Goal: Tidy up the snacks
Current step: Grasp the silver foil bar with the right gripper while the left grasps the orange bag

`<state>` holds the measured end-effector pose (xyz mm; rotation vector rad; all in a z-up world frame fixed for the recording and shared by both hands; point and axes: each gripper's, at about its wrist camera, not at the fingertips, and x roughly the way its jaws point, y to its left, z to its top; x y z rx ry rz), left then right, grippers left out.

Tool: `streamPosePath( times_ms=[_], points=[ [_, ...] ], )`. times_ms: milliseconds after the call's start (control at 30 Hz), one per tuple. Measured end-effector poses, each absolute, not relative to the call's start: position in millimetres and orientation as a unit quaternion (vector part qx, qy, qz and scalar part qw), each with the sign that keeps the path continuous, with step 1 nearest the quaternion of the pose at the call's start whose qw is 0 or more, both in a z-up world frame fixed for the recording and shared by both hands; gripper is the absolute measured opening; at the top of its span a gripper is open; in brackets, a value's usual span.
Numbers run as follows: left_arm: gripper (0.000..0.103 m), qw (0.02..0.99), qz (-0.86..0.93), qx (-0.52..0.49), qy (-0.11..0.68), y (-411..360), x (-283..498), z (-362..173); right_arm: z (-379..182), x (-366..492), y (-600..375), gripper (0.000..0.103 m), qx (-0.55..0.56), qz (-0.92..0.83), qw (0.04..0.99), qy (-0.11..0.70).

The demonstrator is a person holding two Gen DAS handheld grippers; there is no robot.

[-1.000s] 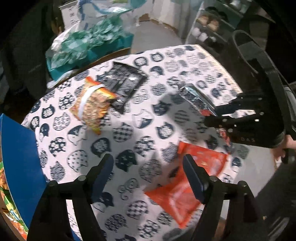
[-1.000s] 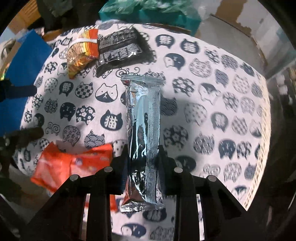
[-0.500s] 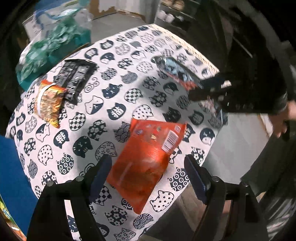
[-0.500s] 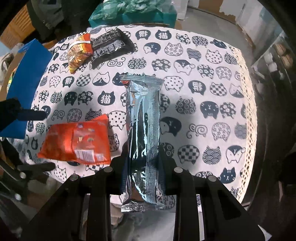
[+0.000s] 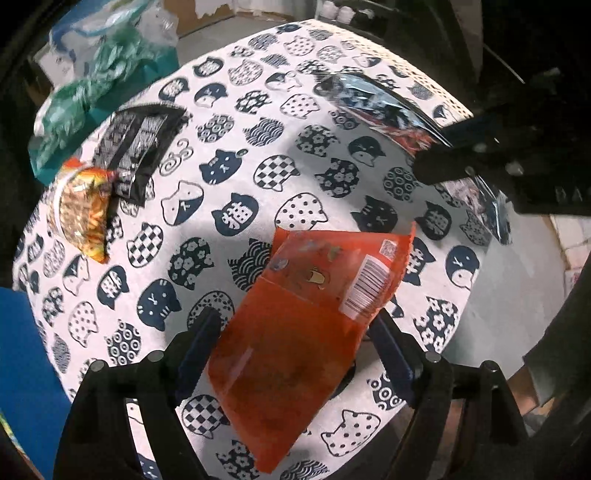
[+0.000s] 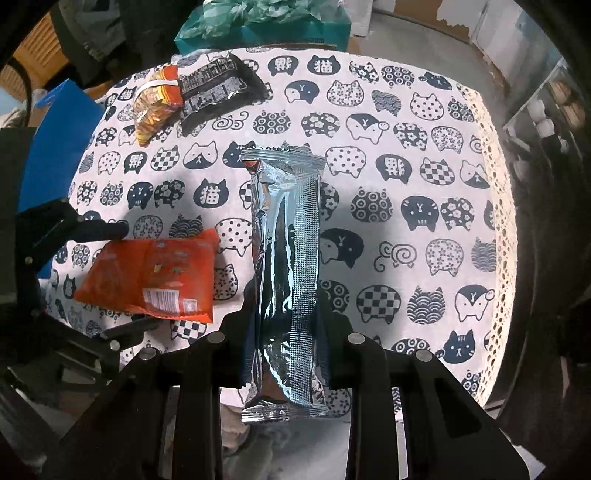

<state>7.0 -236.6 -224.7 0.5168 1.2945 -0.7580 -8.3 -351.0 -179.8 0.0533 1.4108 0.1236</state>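
My right gripper [image 6: 286, 332] is shut on a long silver foil snack pack [image 6: 286, 258] and holds it above the table; the pack also shows in the left wrist view [image 5: 384, 114]. My left gripper [image 5: 295, 339] is open, its fingers on either side of an orange snack pouch [image 5: 295, 332] that lies flat near the table's edge. The pouch also shows in the right wrist view [image 6: 155, 277]. A black snack pack [image 5: 136, 151] and an orange-yellow snack bag [image 5: 81, 206] lie side by side at the far left of the table.
The round table has a cat-print cloth [image 6: 406, 184]. A blue box [image 5: 26, 369] stands at the left beside the table. A teal box with green plastic [image 6: 266, 22] stands beyond the far edge. Shelves [image 6: 546, 110] are at the right.
My left gripper has moved down and forward until its open fingers flank the orange pouch. My right gripper has pulled back slightly with the silver pack held.
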Motion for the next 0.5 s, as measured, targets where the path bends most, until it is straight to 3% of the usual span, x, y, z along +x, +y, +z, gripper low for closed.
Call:
streamPosePath(
  times_ms=[133, 267, 500],
  points=[
    [0.084, 0.696, -0.322, 0.208, 0.607, -231, 19, -240, -185, -7, -352, 0.026, 0.029, 0.055, 0.756, 0.651],
    [0.062, 0.701, -0.297, 0.205, 0.615, -223, 26, -250, -185, -5, -352, 0.026, 0.032, 0.056, 0.757, 0.650],
    [0.041, 0.722, -0.287, 0.197, 0.598, -211, 26, -240, -184, -1, -345, 0.026, 0.031, 0.062, 0.761, 0.645]
  ],
)
